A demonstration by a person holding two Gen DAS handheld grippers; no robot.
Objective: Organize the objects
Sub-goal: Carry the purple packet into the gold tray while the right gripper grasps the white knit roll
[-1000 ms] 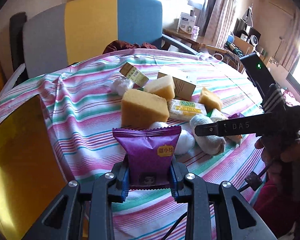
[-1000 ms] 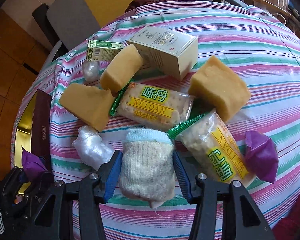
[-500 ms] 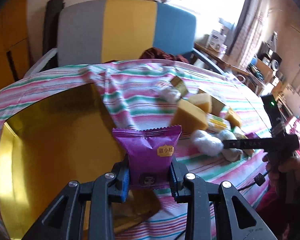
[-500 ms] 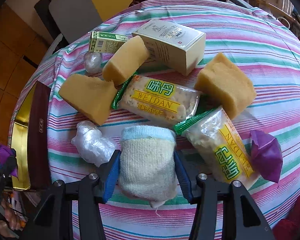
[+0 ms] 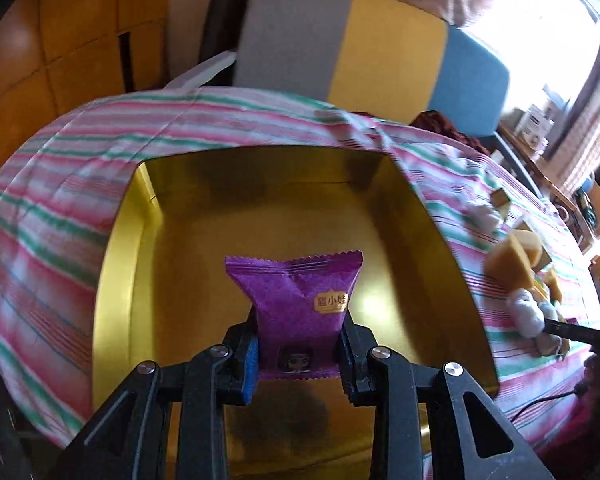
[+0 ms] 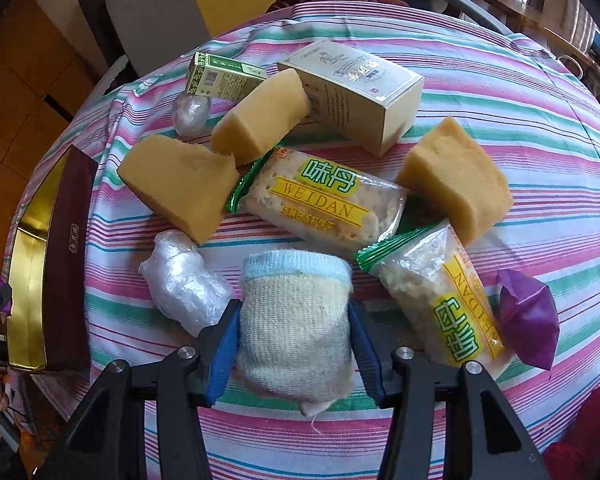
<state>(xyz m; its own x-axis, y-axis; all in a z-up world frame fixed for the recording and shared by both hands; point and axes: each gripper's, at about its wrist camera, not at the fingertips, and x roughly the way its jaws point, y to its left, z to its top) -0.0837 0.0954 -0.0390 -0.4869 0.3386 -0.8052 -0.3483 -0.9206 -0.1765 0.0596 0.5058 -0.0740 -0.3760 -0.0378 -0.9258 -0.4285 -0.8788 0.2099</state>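
My left gripper (image 5: pixel 298 344) is shut on a purple snack packet (image 5: pixel 300 296) and holds it upright over the inside of an open gold box (image 5: pixel 204 264). In the right wrist view the same box (image 6: pixel 28 280) lies at the table's left edge, with a dark maroon outer side. My right gripper (image 6: pixel 296 340) is shut on a rolled cream sock with a pale blue cuff (image 6: pixel 296 312); its blue pads press on both sides. The sock lies low over the striped tablecloth (image 6: pixel 500 80), in front of the heap of objects.
Around the sock lie three yellow sponge blocks (image 6: pixel 180 184), two cracker packets (image 6: pixel 320 196), a white carton (image 6: pixel 356 88), a small green box (image 6: pixel 220 76), two plastic-wrapped lumps (image 6: pixel 184 280) and another purple packet (image 6: pixel 528 316). A grey, yellow and blue chair (image 5: pixel 360 40) stands behind the table.
My left gripper carried the purple packet leftward from beside the heap to over the gold box and rolled as it went. My right gripper stayed on the sock, almost still.
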